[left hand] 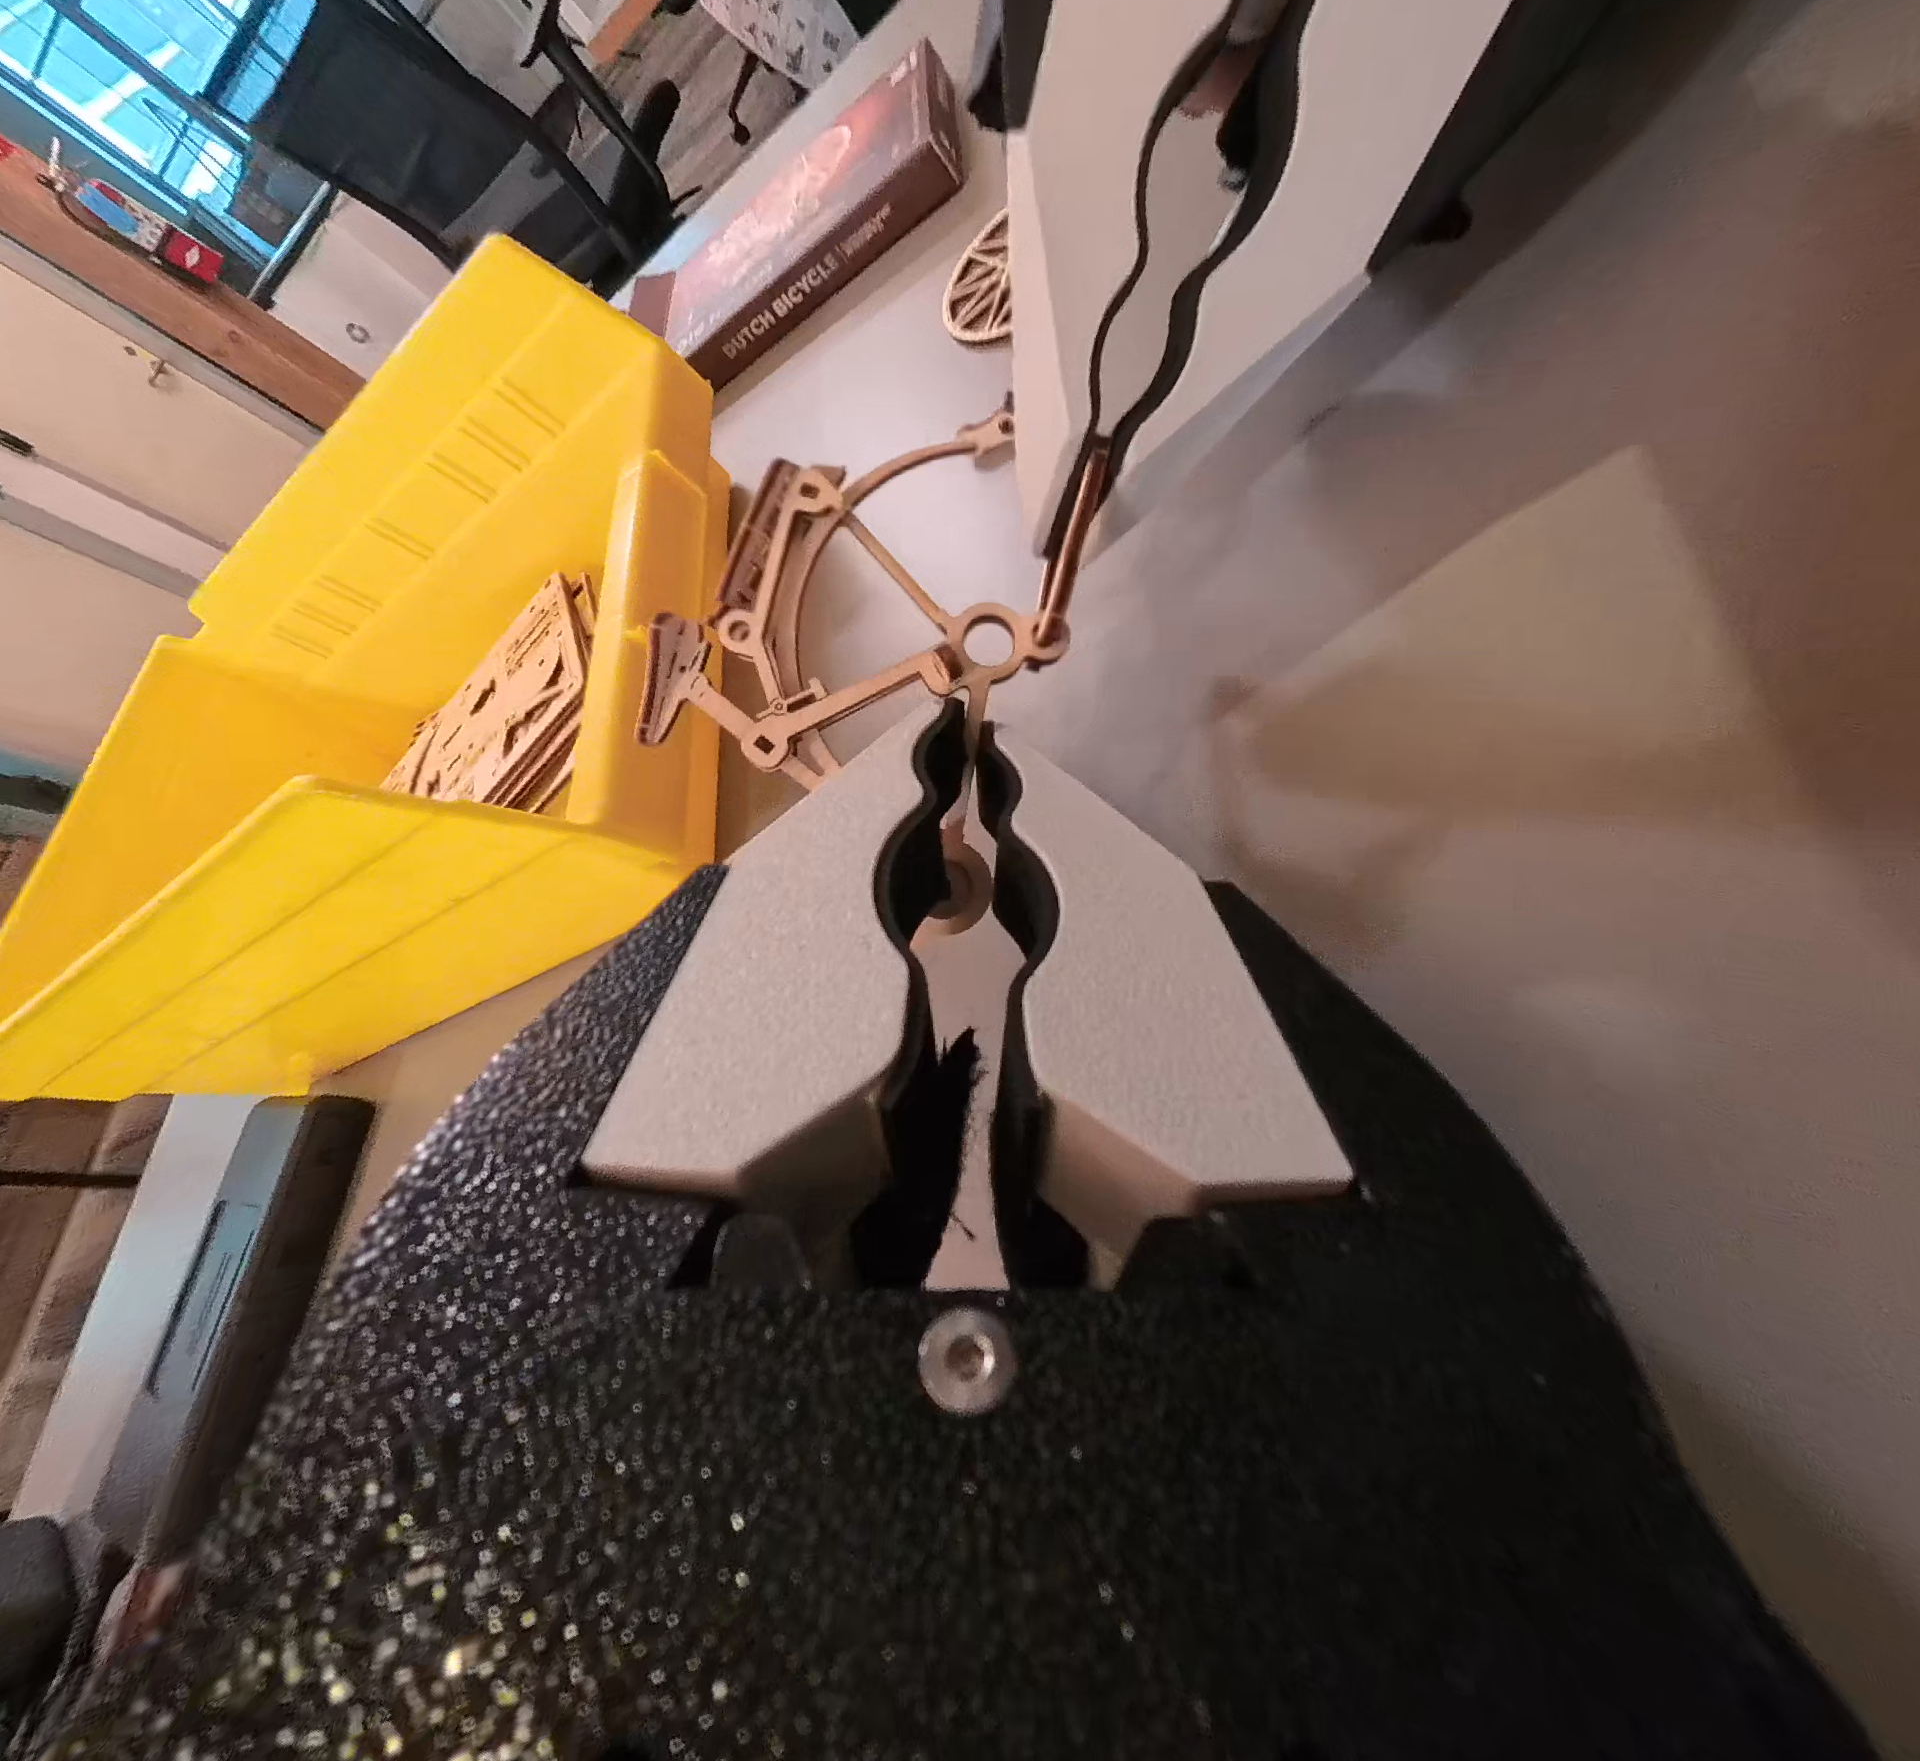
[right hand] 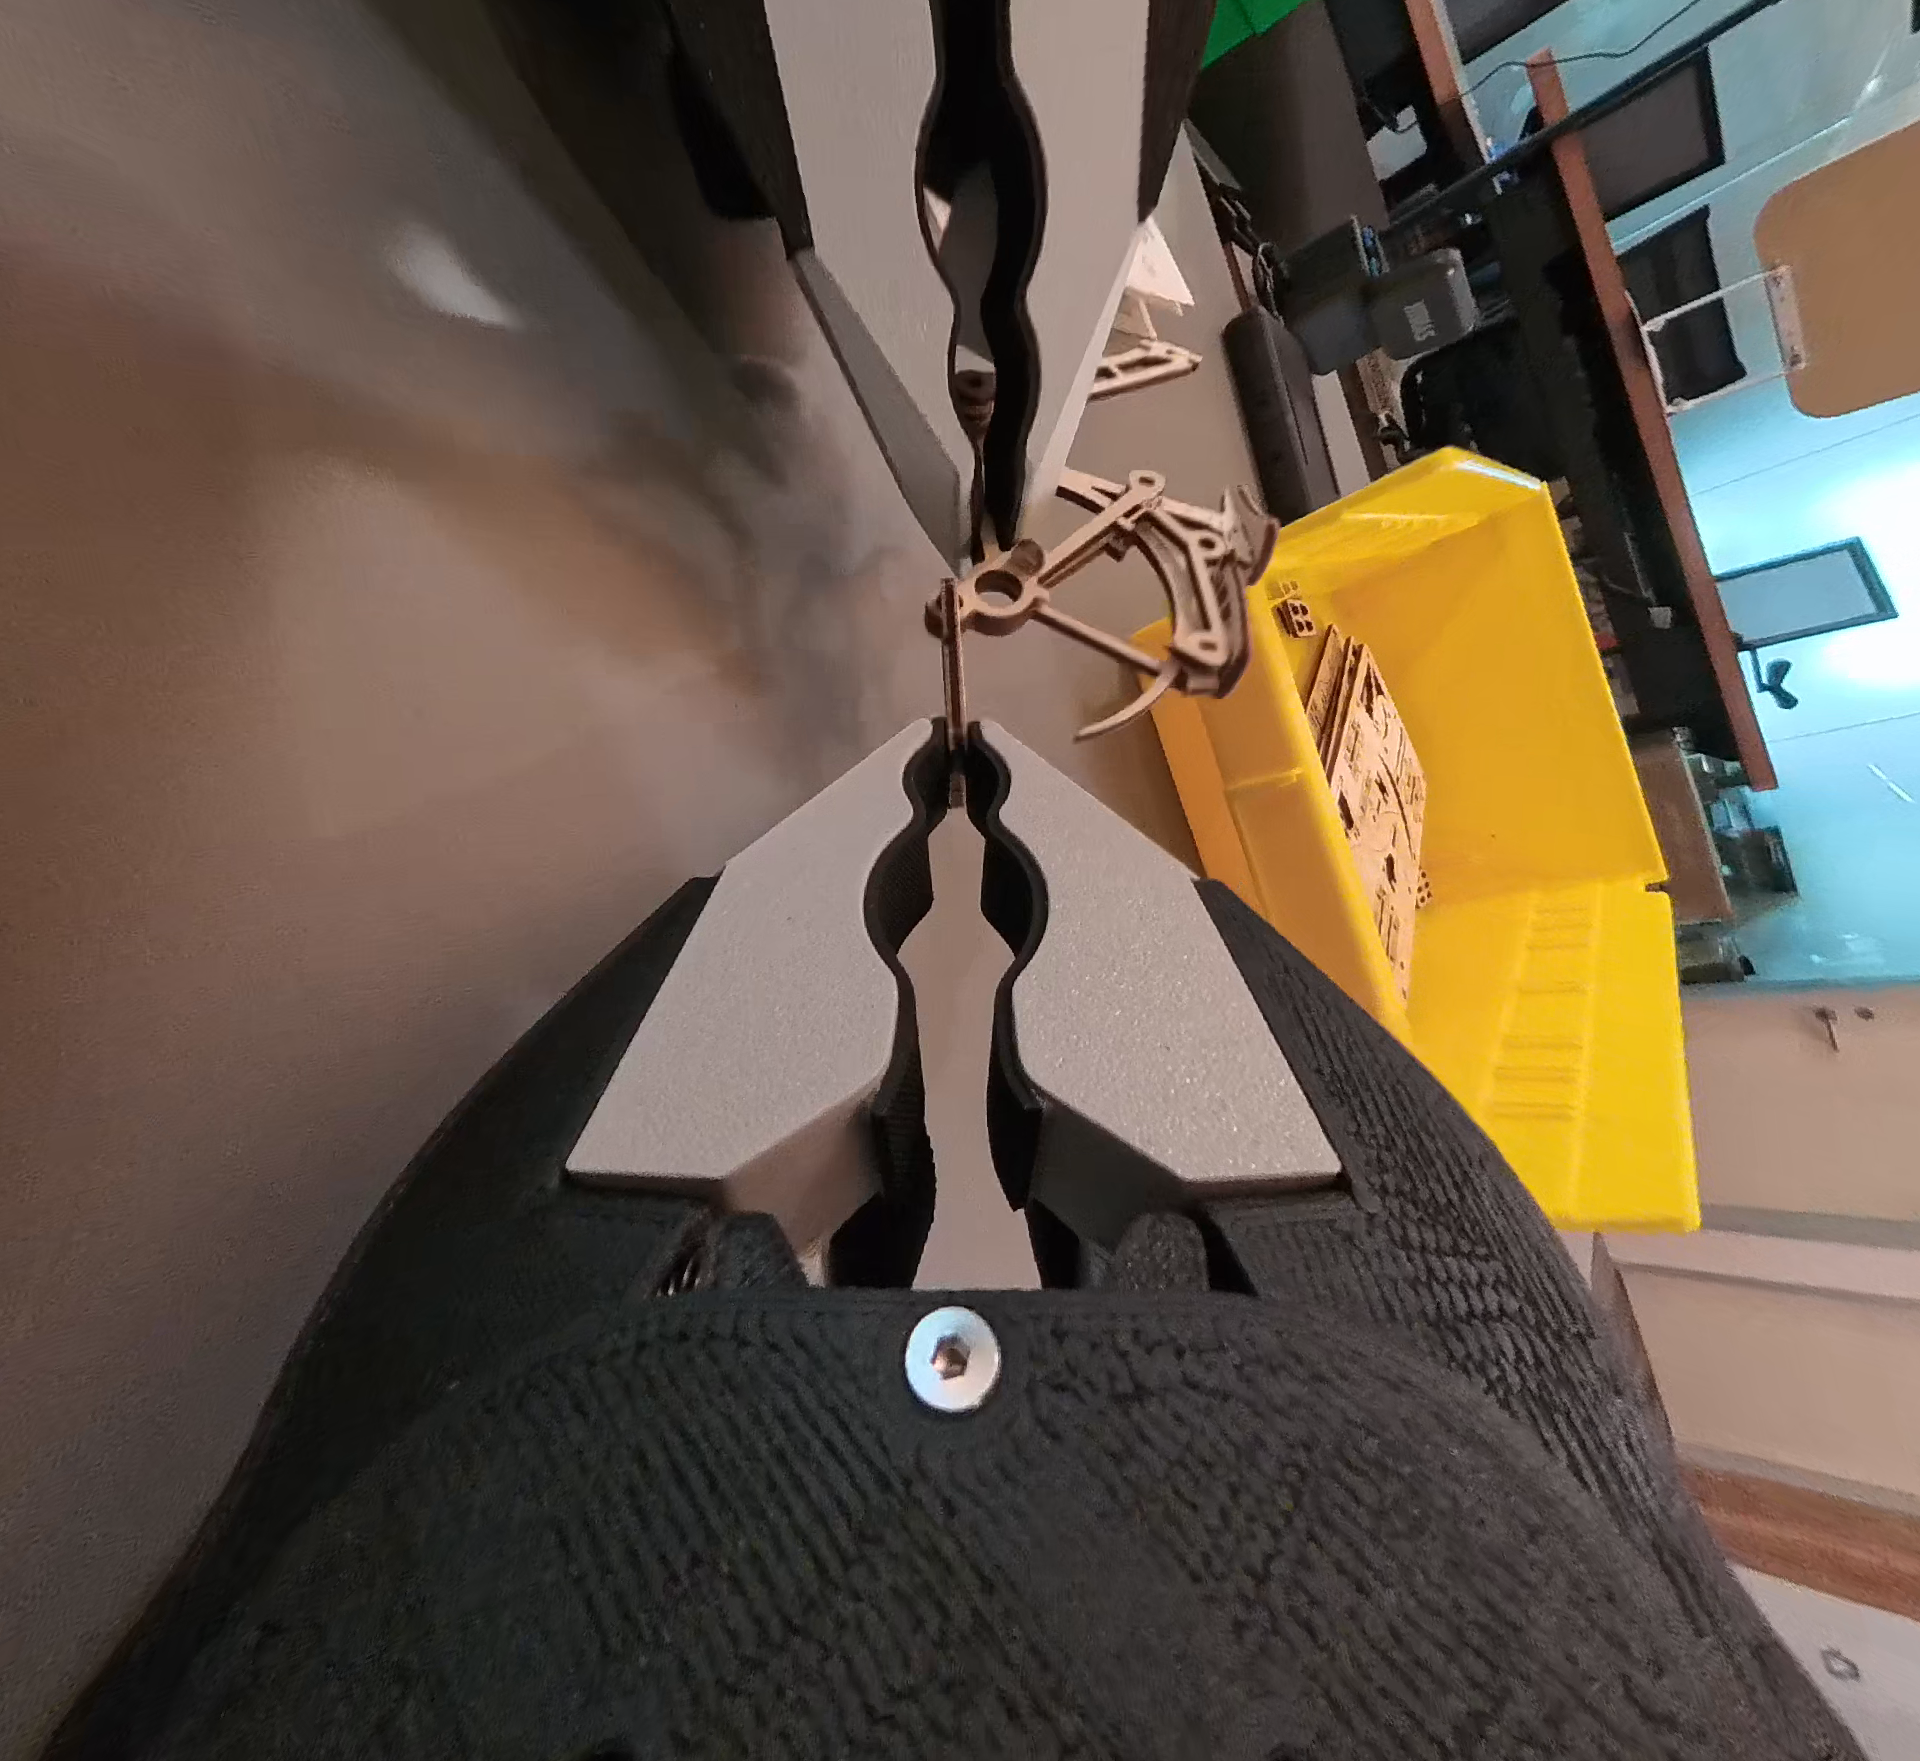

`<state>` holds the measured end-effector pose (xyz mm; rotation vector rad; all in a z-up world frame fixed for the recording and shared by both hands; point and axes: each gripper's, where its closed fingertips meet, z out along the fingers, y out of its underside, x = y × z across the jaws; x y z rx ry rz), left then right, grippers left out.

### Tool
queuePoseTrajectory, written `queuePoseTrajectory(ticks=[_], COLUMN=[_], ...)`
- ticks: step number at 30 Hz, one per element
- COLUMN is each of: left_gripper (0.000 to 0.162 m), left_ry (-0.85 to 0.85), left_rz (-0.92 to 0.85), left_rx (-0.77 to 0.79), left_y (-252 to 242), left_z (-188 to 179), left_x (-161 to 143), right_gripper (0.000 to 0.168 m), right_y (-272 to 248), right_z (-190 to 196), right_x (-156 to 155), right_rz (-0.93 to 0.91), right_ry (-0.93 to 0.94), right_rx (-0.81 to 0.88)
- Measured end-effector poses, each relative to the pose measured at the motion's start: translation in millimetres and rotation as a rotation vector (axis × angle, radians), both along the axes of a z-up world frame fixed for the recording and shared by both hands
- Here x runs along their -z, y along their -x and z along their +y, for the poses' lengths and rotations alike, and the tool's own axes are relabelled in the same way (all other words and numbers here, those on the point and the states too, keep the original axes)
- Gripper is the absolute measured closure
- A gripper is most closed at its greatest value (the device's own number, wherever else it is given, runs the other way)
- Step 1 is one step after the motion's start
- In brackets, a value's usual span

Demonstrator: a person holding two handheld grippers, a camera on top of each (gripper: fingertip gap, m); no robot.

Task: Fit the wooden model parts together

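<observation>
Two grippers are seen meeting tip to tip over the table, both closed on wooden parts. The left gripper has its jaws pinched narrow on a thin arm of the frame, just below the frame's ring hub. The right gripper has its jaws pinched narrow on a slim strip, which is held upright against the hub. In the left wrist view the strip is seen running from the right gripper down to the hub's edge, touching it. Whether the strip is already seated in the hub cannot be told.

The frame is held clear of the table, with its curved rail and spokes fanning out from the hub toward a yellow bin. Flat wooden sheets are stacked on edge inside the bin. Beyond the frame from the hub, a spoked wheel is partly hidden behind the right gripper, and a brown box lies beside it. In the right wrist view, the left gripper is seen above the hub, and the bin beside it.
</observation>
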<state>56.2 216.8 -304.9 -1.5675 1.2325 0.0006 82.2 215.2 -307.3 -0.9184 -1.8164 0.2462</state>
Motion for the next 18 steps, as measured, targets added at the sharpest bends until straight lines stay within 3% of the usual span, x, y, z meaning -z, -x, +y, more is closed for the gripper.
queuePoseTrajectory(ticks=[8,18], left_gripper=[0.162,0.162], left_ry=[-0.015,-0.064], left_rz=[0.012,0.126], left_rx=[-0.013,-0.092], left_y=[0.4,4.4], left_z=[1.8,9.3], left_x=[-0.7,3.5], right_gripper=[0.168,0.168], right_y=[1.1,5.0], right_z=[-10.0,-12.7], right_x=[-10.7,-12.6], right_rz=[0.059,0.038], right_ry=[-0.004,-0.291], right_rx=[-0.039,-0.005])
